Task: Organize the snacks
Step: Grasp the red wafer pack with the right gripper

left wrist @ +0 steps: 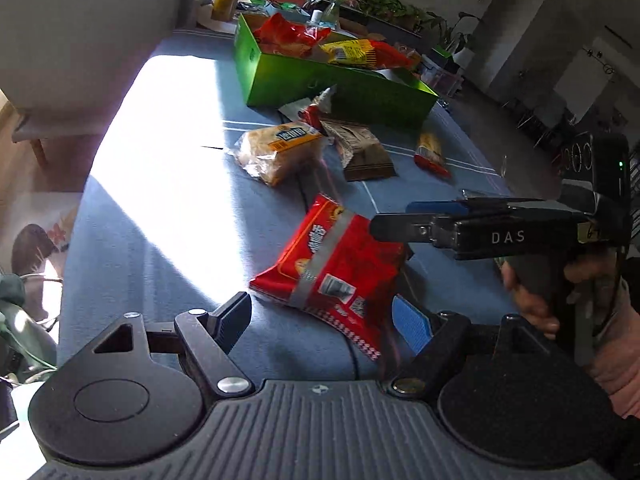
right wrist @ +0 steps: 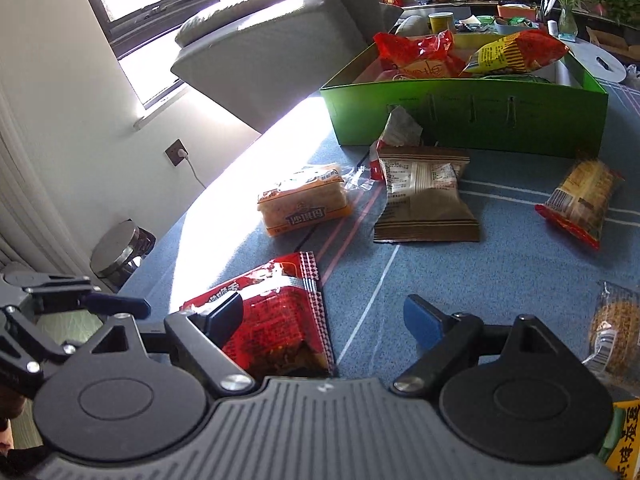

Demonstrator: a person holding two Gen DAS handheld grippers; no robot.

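A blue tablecloth (right wrist: 500,272) with pale stripes covers the table, and a green box (right wrist: 472,120) stands at its far side, already holding a red bag (right wrist: 416,50) and a yellow-and-red bag (right wrist: 516,54) with writing too small to read.

Both grippers tilt down toward the cloth. The right gripper (left wrist: 394,226), held in a hand (left wrist: 540,300) with a pink sleeve, reaches in level from the right in the left wrist view; its body is printed "DAS". In its own view its fingers stand apart with nothing pressed between them, the black finger (right wrist: 224,316) over the red snack packet (right wrist: 276,320). The left gripper (left wrist: 324,320) has its fingers spread as well, empty, with the same red packet lying on the cloth beyond and between them, a grey band across its face.

Farther off on the cloth lie an orange-labelled bread pack (right wrist: 304,200) with blue characters, a brown sachet (right wrist: 424,200) showing its printed back, and a small clear-and-red cracker pack (right wrist: 580,200). I cannot read their brands.
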